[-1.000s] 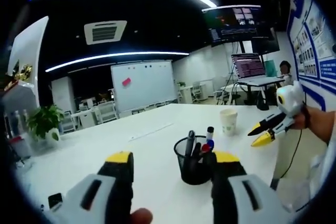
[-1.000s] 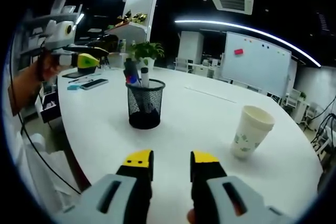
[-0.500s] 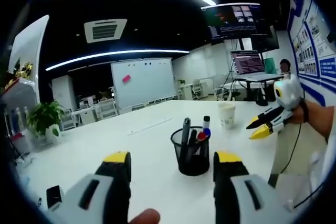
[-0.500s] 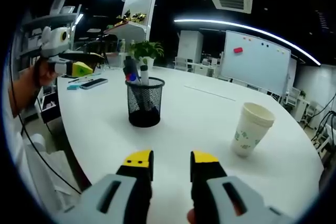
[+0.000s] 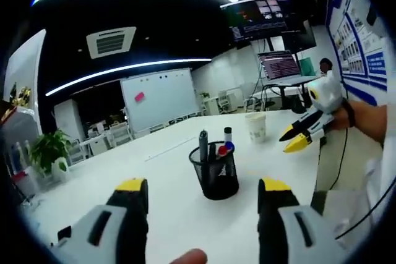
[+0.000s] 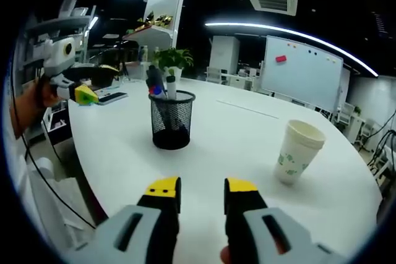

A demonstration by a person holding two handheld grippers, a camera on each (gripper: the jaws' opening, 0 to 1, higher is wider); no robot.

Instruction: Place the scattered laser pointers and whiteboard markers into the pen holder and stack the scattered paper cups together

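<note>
A black mesh pen holder [image 5: 215, 174] stands on the white table [image 5: 179, 208] with markers and pointers [image 5: 203, 143] upright in it. It sits just ahead of my left gripper [image 5: 203, 187], whose jaws are wide open and empty. A white paper cup [image 5: 255, 127] stands beyond the holder. My right gripper [image 5: 296, 138] comes in from the right, held in a hand. In the right gripper view, my right gripper [image 6: 202, 187] hangs open over bare table, empty. The pen holder [image 6: 171, 122] is ahead to the left, the paper cup [image 6: 298, 153] to the right, and the left gripper [image 6: 83, 91] at far left.
A potted plant [image 6: 172, 60] stands behind the holder, and a phone and small items [image 6: 111, 97] lie near the table's far left edge. A whiteboard [image 6: 300, 72] stands off the table at the back. The table's edge [image 6: 74, 171] curves close on the left.
The left gripper has dropped lower and tilted as seen from the right, so its view shifted and the holder sits further left. The right gripper has stayed still.
</note>
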